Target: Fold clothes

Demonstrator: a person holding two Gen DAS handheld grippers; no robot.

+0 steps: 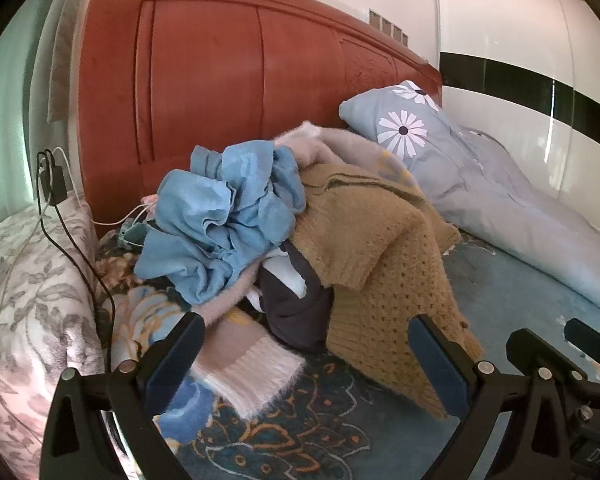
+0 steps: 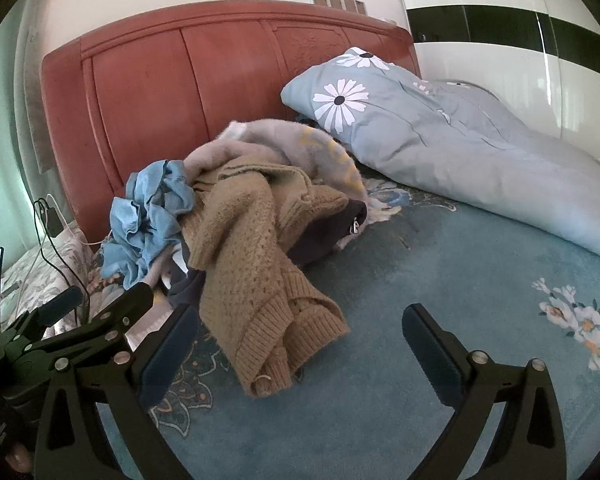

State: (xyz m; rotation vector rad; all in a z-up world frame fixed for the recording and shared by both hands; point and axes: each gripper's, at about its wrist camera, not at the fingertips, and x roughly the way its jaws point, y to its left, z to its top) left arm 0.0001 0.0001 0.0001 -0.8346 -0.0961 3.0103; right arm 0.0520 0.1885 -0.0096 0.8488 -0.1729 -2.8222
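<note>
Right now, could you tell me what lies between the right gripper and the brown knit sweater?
Only bare blue bedspread: in the right wrist view the open right gripper faces the brown knit sweater with nothing between.

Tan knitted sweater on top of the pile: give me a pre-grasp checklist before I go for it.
1. Left gripper open, holding nothing: ok.
2. Right gripper open, holding nothing: ok.
3. Tan knitted sweater on top and reachable, hem hanging toward the grippers: ok.
4. Sweater free of the other clothes: not ok; it lies over a dark garment and against the crumpled light blue garment.
5. Open blue floral bedspread to the right of the pile for laying it flat: ok.
6. Black charger cable clear of the pile: cannot tell.
</note>
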